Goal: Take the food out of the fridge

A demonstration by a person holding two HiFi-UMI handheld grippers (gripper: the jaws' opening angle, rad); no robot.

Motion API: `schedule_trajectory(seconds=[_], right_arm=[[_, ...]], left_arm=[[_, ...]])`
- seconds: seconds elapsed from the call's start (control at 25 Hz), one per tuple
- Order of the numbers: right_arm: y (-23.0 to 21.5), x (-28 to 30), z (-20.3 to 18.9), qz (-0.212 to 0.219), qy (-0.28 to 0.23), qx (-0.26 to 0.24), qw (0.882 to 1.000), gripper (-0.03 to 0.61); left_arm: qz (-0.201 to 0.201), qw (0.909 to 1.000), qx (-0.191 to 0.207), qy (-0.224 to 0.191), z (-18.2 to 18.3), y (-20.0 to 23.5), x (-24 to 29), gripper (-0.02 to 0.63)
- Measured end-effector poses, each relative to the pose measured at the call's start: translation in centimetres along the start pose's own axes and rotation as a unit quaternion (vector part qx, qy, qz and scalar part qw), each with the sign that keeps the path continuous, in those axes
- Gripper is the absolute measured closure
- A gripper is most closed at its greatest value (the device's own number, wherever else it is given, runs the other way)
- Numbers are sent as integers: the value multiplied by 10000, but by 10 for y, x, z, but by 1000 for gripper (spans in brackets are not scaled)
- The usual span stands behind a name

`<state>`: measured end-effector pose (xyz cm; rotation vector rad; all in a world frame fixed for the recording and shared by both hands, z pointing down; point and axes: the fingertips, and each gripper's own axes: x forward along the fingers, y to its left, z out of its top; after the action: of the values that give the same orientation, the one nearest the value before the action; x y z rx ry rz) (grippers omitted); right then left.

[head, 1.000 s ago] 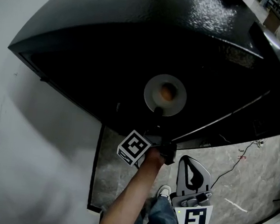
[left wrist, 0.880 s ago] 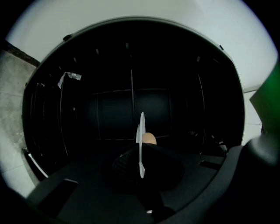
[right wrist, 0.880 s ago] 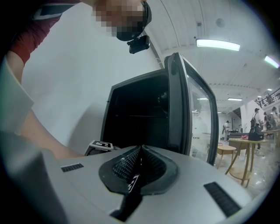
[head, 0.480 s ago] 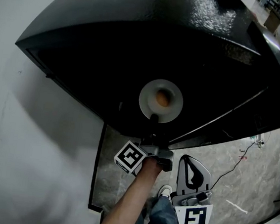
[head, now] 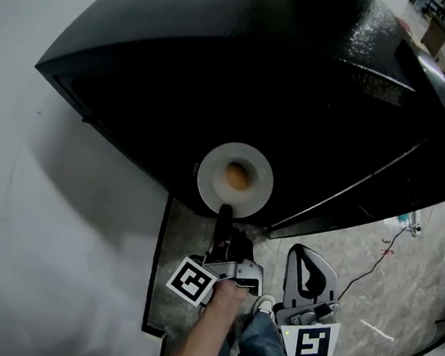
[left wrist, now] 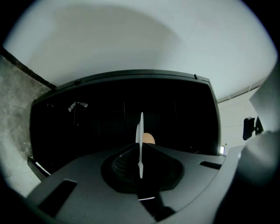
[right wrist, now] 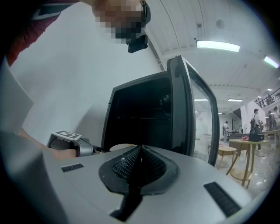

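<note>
A white plate carries a round brown piece of food. My left gripper is shut on the plate's near rim and holds it level at the front edge of the open black fridge. In the left gripper view the plate stands edge-on between the pads, and the food peeks out behind it against the dark fridge interior. My right gripper hangs shut and empty to the right, below the fridge door. In the right gripper view its jaws meet with nothing between them.
The fridge door stands open at the right. A white wall runs along the left of the fridge. A grey marbled floor with a thin cable lies below. The person's jeans and shoe are between the grippers.
My left gripper has drawn back toward the person with the plate, bringing it from deeper inside the fridge to its front edge. The right gripper has stayed in place.
</note>
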<state>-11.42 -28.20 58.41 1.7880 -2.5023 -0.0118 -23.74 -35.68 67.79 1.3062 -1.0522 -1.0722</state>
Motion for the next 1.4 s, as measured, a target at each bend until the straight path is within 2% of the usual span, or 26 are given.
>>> schedule_trajectory(seconds=[0.44, 0.88, 1.08, 1.4], right_arm=[[14, 8, 2, 120, -14, 31, 9999, 557], [26, 4, 7, 220, 46, 76, 9997, 557], [32, -4, 31, 252, -7, 109, 9996, 557], [36, -22, 82, 349, -72, 141, 9993, 557]], left_arm=[[124, 9990, 203, -380, 22, -6, -64, 588], [497, 9958, -105, -765, 33, -18, -108, 588], [674, 9945, -105, -791, 32, -44, -126, 588], [610, 9942, -128, -874, 29, -109, -143, 588]])
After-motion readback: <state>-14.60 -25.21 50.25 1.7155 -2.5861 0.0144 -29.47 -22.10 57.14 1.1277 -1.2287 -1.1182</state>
